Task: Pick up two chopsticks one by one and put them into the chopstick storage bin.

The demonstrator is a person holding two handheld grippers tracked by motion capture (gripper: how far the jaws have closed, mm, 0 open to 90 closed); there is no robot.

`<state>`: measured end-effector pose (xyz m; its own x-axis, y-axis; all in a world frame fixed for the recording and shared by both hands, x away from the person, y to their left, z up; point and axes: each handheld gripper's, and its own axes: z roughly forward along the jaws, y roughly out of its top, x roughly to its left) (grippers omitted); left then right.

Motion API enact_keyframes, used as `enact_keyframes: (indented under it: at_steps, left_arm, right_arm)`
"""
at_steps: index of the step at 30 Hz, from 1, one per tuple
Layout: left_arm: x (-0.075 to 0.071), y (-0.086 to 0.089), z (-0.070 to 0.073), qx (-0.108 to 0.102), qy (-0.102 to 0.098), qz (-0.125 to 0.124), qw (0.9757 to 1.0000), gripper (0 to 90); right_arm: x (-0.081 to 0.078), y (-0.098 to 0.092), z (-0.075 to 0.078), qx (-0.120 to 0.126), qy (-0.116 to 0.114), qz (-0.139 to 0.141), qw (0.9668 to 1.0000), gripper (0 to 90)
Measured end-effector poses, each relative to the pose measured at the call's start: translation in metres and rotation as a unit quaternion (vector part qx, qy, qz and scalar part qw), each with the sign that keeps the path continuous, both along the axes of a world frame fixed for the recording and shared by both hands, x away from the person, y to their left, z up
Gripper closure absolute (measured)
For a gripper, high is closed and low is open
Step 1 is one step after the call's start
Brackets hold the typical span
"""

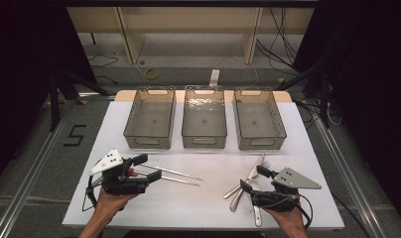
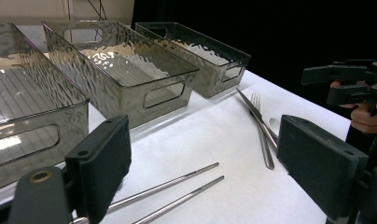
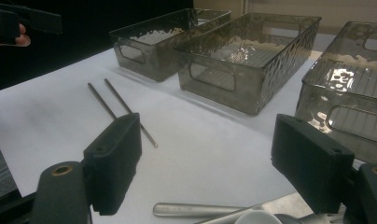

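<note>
Low over the white surface [image 1: 208, 198], the left gripper [image 1: 148, 168] lies level, fingers spread and empty, astride the near ends of the chopsticks [image 1: 181, 176]. These lie side by side, long axis running rightward toward the cutlery pile [image 1: 248, 186], where the right gripper [image 1: 254, 178] hovers, fingers likewise released.

I've got two thin metal chopsticks [image 1: 176, 176] lying flat, nearly parallel, on the white table's left half. Over on the right there's a cutlery pile [image 1: 249, 183], w/ fork, knife & spoon crossed loosely.

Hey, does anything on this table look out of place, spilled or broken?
Nothing stands out. The three bins sit in a straight row, empty and intact. The chopsticks lie side by side, and the cutlery pile is loosely crossed but unspilled. Both tongs are open.
</note>
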<state>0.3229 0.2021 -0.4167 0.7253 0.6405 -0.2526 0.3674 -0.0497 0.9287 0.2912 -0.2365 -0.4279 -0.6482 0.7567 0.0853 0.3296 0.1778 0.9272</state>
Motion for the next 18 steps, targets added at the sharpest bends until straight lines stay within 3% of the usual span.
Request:
enact_keyframes:
  at_steps: [11, 14, 18]
  left_arm:
    - [0.0002, -0.0022, 0.0022, 0.015, 0.0, 0.0, 0.9999, 15.3]
    - [0.0028, -0.0014, 0.0031, 0.017, 0.009, 0.0, 0.9998, 14.8]
    - [0.0074, -0.0036, 0.0037, 0.037, 0.031, -0.001, 0.9989, 14.5]
  right_arm:
    - [0.0006, -0.0009, 0.0002, 0.004, 0.003, 0.0, 1.0, 24.9]
    - [0.0005, -0.0008, 0.0001, 0.003, 0.006, 0.002, 1.0, 24.9]
    - [0.0015, -0.0009, 0.0, 0.003, 0.009, 0.002, 1.0, 24.3]
